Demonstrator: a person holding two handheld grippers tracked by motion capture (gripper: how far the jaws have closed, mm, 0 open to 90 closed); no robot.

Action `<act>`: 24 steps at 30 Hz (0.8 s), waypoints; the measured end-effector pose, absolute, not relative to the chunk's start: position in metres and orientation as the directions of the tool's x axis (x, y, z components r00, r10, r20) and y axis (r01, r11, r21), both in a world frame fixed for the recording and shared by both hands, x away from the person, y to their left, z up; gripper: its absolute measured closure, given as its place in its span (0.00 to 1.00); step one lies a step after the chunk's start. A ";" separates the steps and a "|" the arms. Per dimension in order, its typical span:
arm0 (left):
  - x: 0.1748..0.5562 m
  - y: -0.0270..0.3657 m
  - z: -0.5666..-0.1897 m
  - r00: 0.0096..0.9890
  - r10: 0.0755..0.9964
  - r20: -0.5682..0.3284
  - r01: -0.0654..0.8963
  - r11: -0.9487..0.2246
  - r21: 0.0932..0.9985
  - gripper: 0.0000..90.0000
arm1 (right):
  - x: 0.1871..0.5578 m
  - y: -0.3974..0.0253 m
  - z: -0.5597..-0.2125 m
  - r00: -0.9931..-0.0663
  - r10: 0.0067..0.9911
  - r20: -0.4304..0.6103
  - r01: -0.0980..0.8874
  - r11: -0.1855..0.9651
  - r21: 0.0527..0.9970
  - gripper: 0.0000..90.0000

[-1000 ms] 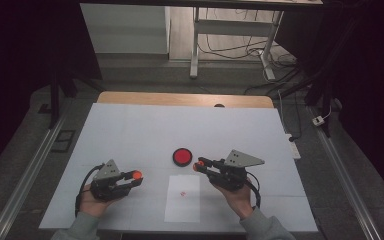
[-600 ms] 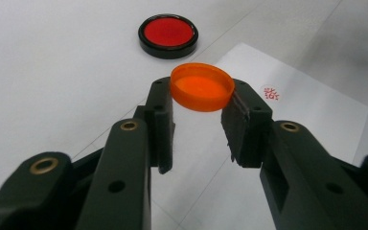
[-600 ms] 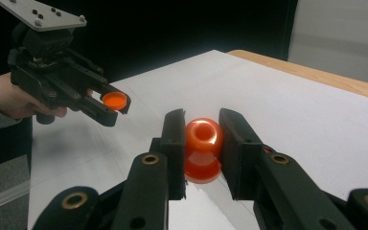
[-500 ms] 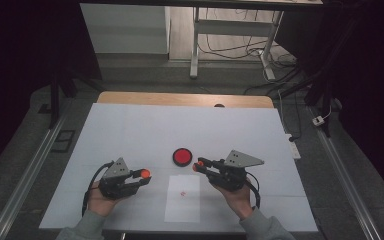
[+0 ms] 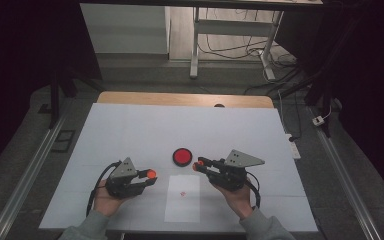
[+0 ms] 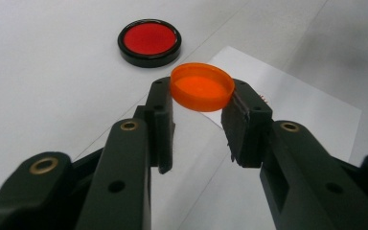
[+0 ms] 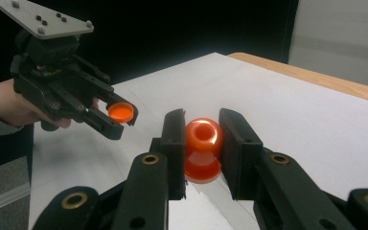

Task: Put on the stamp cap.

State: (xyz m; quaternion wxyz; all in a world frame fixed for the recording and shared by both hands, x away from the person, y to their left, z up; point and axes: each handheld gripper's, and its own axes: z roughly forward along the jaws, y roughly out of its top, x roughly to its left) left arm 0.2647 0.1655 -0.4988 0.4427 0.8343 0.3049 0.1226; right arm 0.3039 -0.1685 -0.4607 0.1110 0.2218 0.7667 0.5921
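L gripper [image 5: 147, 179], jaws pinched on a thin orange cap [image 6: 202, 87], has swung in toward centre over the last sec, so cap and bottle look set to meet. R gripper [image 5: 198, 165] clamps a small glossy orange bottle [image 7: 203, 149], round-bellied w/ open mouth. Beyond: flat red disc [image 5: 182, 156], black-rimmed, on matte white table [image 5: 130, 125]

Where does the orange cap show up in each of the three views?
High view: orange cap left of centre, in the left gripper.
Left gripper view: upper centre, between the jaws.
Right gripper view: upper left.
Shared landmark: white paper sheet, beside the cap.
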 end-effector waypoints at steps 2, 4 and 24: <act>0.265 0.163 -0.498 0.791 0.609 -0.058 0.391 -0.431 0.814 0.73 | 0.304 -0.169 -0.461 -0.876 0.473 0.095 0.211 0.200 0.957 0.80; 0.265 0.159 -0.497 0.795 0.604 -0.054 0.385 -0.434 0.815 0.73 | 0.303 -0.169 -0.461 -0.877 0.471 0.093 0.210 0.203 0.956 0.80; 0.270 0.143 -0.497 0.817 0.575 -0.049 0.364 -0.448 0.816 0.73 | 0.301 -0.169 -0.458 -0.877 0.473 0.091 0.204 0.194 0.960 0.80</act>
